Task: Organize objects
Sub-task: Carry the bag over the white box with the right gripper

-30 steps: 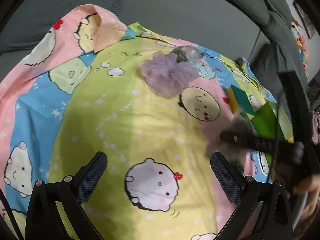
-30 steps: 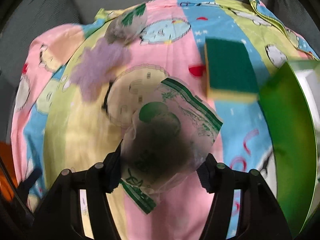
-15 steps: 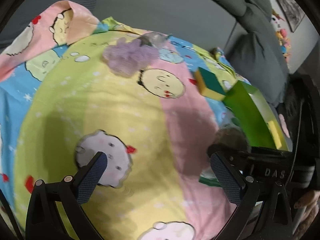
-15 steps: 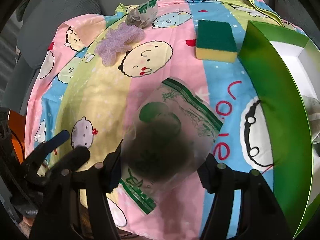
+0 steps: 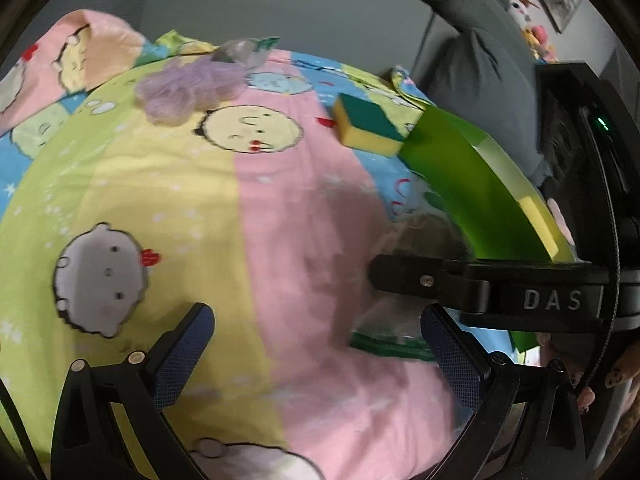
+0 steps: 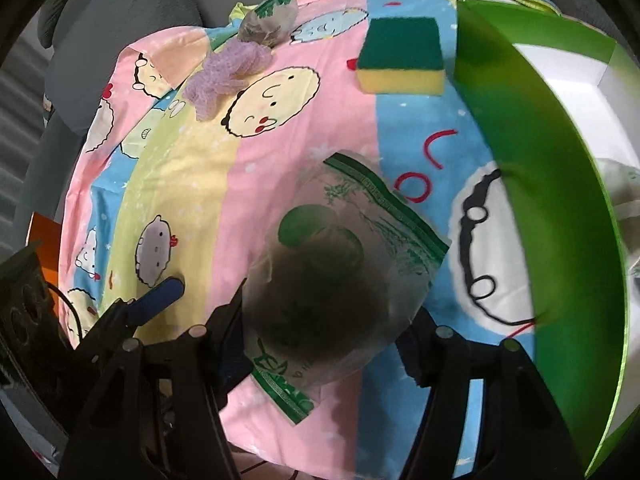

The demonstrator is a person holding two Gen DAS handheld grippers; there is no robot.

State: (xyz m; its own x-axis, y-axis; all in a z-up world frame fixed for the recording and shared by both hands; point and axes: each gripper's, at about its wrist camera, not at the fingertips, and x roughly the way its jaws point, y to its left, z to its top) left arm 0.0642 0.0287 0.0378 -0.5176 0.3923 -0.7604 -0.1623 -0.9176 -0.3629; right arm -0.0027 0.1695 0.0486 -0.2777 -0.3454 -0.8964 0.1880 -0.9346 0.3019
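Right gripper [image 6: 324, 328] clenched on one clear packet [image 6: 340, 280] holding a dark scourer, above the cartoon sheet [image 6: 192, 184] beside one green box [image 6: 552, 216]. Left gripper [image 5: 316, 344] released, holding nothing. On the sheet: one sponge [image 6: 402, 54], one purple mesh puff [image 6: 228, 74], one second packet [image 6: 268, 20].

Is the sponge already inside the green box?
No, the sponge lies on the sheet just outside the green box.

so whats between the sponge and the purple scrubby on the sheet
Nothing: in the right wrist view only bare cartoon sheet lies between the sponge and the purple scrubby.
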